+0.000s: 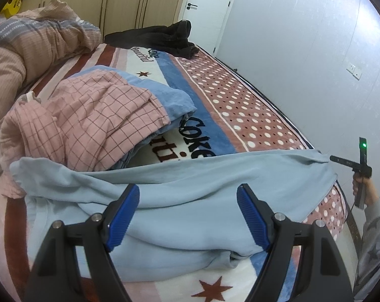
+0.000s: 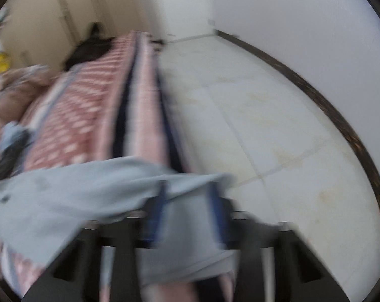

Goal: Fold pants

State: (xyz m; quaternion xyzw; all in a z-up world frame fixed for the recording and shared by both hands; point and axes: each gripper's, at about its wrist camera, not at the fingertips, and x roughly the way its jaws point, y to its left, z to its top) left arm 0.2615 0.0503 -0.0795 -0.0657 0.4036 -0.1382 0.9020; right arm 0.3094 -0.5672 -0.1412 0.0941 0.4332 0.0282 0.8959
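Left wrist view: the light blue pants (image 1: 179,201) lie across the near end of the bed (image 1: 240,105), stretched from a bunched end at the left to a taut corner at the right edge of the bed. Risk, left side: a pile of pink checked clothes (image 1: 89,123) sits just behind the pants and touches their upper left edge, so a sweep or lift there could drag the pile along or fold it into the pants. The left claw (image 1: 187,216) hovers over the middle of the pants with its jaws spread wide; the blue pads (image 1: 125,216) press on nothing, and whether they brush the cloth cannot be told. Closing here would likely pinch a loose ridge of a single layer and leave a crooked fold. Risk, right side: the right claw (image 1: 337,159), held in a hand (image 1: 358,185), pulls the corner out past the bed edge; a further pull with the far end unheld could slide the whole garment off toward the floor (image 2: 278,138). In the right wrist view, heavily blurred, the jaws of this claw (image 2: 187,201) stand nearly closed with blue cloth (image 2: 89,188) clamped between them; a thin pinch of this kind may slip under tension.
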